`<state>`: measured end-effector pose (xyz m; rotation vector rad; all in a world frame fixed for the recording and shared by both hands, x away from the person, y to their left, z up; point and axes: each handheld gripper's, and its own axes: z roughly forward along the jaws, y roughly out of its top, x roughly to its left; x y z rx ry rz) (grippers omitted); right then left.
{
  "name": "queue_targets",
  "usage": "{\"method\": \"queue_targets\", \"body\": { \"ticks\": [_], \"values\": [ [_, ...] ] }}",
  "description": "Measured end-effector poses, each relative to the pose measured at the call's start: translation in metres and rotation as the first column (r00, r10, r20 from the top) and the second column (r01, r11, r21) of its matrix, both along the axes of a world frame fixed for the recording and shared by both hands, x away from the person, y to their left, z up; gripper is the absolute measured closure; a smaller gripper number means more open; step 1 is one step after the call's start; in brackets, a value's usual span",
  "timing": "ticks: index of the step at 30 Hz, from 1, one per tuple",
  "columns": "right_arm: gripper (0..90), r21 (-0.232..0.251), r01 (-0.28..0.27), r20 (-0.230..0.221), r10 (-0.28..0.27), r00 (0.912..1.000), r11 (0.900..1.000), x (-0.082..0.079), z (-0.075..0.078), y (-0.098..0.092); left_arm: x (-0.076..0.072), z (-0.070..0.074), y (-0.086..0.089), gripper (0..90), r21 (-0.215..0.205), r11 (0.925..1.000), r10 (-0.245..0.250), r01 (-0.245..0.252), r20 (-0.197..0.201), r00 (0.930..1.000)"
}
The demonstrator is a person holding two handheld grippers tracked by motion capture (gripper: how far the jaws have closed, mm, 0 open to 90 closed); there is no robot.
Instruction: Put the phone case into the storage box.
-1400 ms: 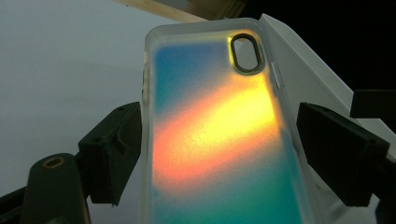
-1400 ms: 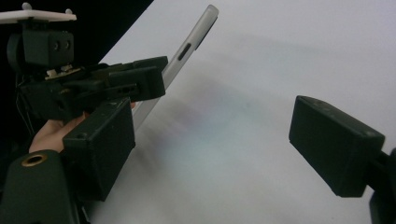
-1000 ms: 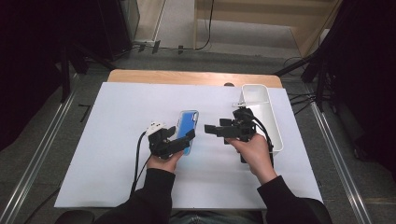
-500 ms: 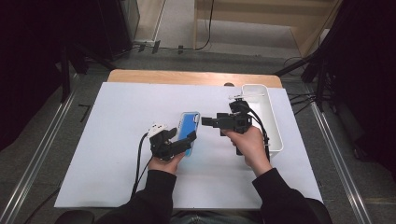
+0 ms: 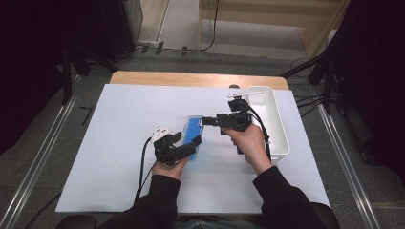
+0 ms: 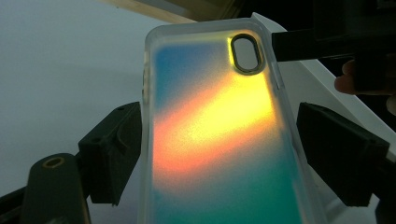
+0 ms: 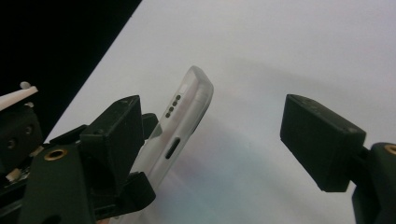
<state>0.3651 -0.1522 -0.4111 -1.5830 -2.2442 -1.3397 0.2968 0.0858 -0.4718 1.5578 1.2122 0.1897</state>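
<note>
Phone case sits mid-table on the white mat, raised off the surface at a tilt. In the high view it lies at about 1 o'clock from the left gripper and 9 o'clock from the right gripper. Iridescent back panel, clear frosted rim, oval camera cutout at the far end.

Left gripper: jaws set wide, 1 on each long side of the case. The left pad looks against the rim; a sliver of gap shows at the right pad, so whether it is truly clamped I cannot tell. The case does stand clear of the mat, so something is bearing it.

Right gripper: jaws fairly wide and have just been closing. The case's end with port slot and speaker holes lies just beside the left jaw; the right jaw stands well apart. No pinch yet.

White bin at 3 o'clock of the right hand, near the table edge.

Judged step: handing the case over, or bracing it with 2 grippers.

Notes for doing it well:
1. Keep the left gripper stationary until the right has a firm hold.
2. Centre the right jaws across the case's end so both pads meet the rim together.
3. Close slowly; the soft rim may flex and slip.
4. Avoid pressing on the camera cutout corner.
</note>
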Motion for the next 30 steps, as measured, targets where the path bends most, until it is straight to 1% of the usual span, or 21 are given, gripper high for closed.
{"method": "queue_targets", "body": {
  "ticks": [4,9,13,14,15,16,17,20,21,22,24,25,26,27,28,29,30],
  "values": [
    [21.4,0.003,0.001,-0.003,-0.001,1.0,1.0,0.003,-0.001,0.002,0.0,-0.001,0.0,16.4,0.001,1.0,0.005,-0.005,0.0,1.0],
    [23.6,0.015,0.003,-0.044,-0.002,0.999,1.0,0.007,-0.002,0.005,-0.001,-0.001,-0.001,16.4,0.008,1.0,0.002,-0.002,0.006,1.0],
    [25.3,0.024,0.008,-0.059,-0.007,0.9983,1.0,0.009,-0.004,0.008,-0.001,-0.002,-0.001,16.4,0.007,1.0,0.004,-0.004,0.004,1.0],
    [25.6,0.027,0.001,-0.062,0.0,0.9981,1.0,0.01,-0.004,0.008,-0.001,-0.002,-0.002,16.4,0.007,1.0,0.004,-0.004,0.005,1.0],
    [26.2,0.029,0.01,-0.073,-0.007,0.9973,1.0,0.011,-0.005,0.009,-0.001,-0.002,-0.002,16.4,0.007,1.0,0.006,-0.006,0.007,1.0],
    [26.8,0.028,0.005,-0.071,-0.003,0.9975,1.0,0.012,-0.006,0.009,-0.001,-0.002,-0.002,16.4,0.01,0.9999,0.006,-0.006,0.007,1.0],
    [27.3,0.027,0.01,-0.083,-0.008,0.9965,1.0,0.013,-0.006,0.01,-0.001,-0.001,-0.002,16.4,0.011,0.9999,0.0,0.0,0.008,1.0],
    [30.1,0.034,0.021,-0.104,-0.017,0.9944,0.999,0.017,-0.008,0.01,-0.002,-0.001,-0.002,16.4,0.015,0.9999,0.0,0.0,0.013,0.9999],
    [31.9,0.043,0.026,-0.113,-0.021,0.9933,0.999,0.018,-0.009,0.011,-0.002,-0.001,-0.002,16.4,0.017,0.9999,0.001,-0.001,0.014,0.9999],
    [31.9,0.043,0.026,-0.113,-0.021,0.9933,0.999,0.018,-0.009,0.011,-0.002,-0.002,-0.002,16.4,0.016,0.9999,0.0,-0.001,0.014,0.9999],
    [34.8,0.037,0.023,-0.109,-0.019,0.9939,0.999,0.019,-0.009,0.013,-0.002,-0.002,-0.002,16.4,0.017,0.9999,0.001,-0.002,0.016,0.9999],
    [36.0,0.037,0.021,-0.113,-0.017,0.9934,0.999,0.019,-0.009,0.013,-0.002,-0.002,-0.003,16.4,0.018,0.9998,0.002,-0.002,0.015,0.9999],
    [39.3,0.051,0.026,-0.132,-0.019,0.9911,0.998,0.02,-0.009,0.015,-0.002,-0.002,-0.003,16.4,0.017,0.9998,0.003,-0.004,0.017,0.9998],
    [39.3,0.051,0.026,-0.132,-0.019,0.9911,0.998,0.02,-0.009,0.015,-0.002,-0.002,-0.003,16.4,0.018,0.9998,0.003,-0.004,0.015,0.9999],
    [40.9,0.058,0.024,-0.146,-0.016,0.9892,0.998,0.021,-0.009,0.015,-0.003,-0.002,-0.003,16.4,0.019,0.9998,0.003,-0.003,0.015,0.9999],
    [42.5,0.063,0.032,-0.173,-0.021,0.9847,0.997,0.021,-0.009,0.016,-0.003,-0.002,-0.003,16.4,0.02,0.9998,0.005,-0.005,0.017,0.9998],
    [44.1,0.066,0.031,-0.177,-0.019,0.984,0.997,0.021,-0.009,0.016,-0.003,-0.002,-0.003,16.4,0.019,0.9998,0.007,-0.007,0.017,0.9998]
  ]
}}
